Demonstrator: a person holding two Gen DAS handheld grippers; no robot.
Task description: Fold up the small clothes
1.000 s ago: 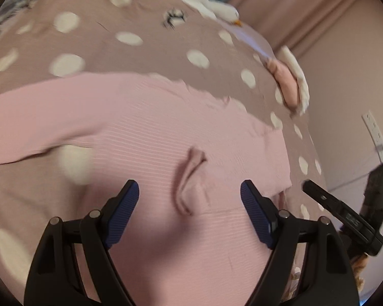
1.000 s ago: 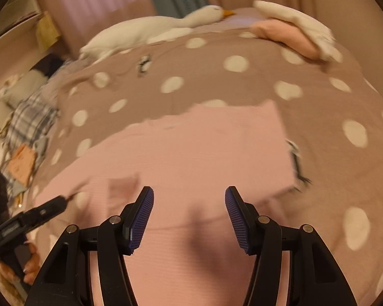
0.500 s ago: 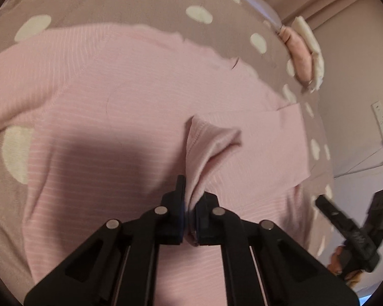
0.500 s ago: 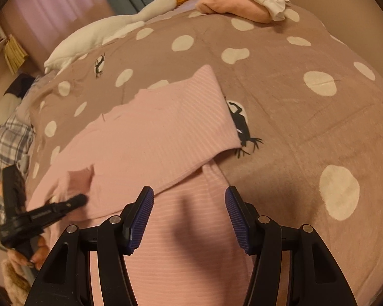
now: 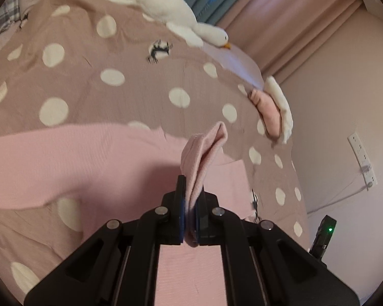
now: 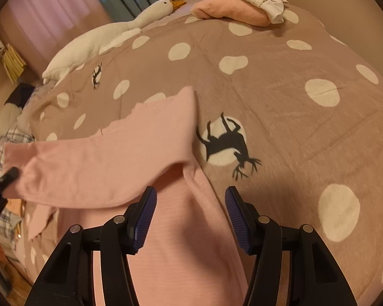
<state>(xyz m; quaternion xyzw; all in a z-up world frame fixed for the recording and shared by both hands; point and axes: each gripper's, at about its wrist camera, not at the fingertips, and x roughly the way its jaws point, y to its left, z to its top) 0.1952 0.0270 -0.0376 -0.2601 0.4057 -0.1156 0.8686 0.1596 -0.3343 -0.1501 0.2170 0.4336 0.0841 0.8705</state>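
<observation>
Pink top point(image 5: 63, 158): spread on the dotted bed point(image 5: 115, 51)
Left tongs point(image 5: 189, 211): clamped on its fold — lifted
Right tongs point(image 6: 190, 219): apart — empty

Two wrist fisheye views, each angled steeply down along its own fingers, close over a polka-dot bedspread point(image 5: 109, 76). Left view faces 1 o'clock toward curtains and wall; right view faces 11 o'clock. Shared: pink garment point(image 5: 63, 158) point(image 6: 109, 158), plush goose point(image 5: 166, 7) point(image 6: 109, 35), folded pile point(image 5: 270, 109) point(image 6: 237, 5).
</observation>
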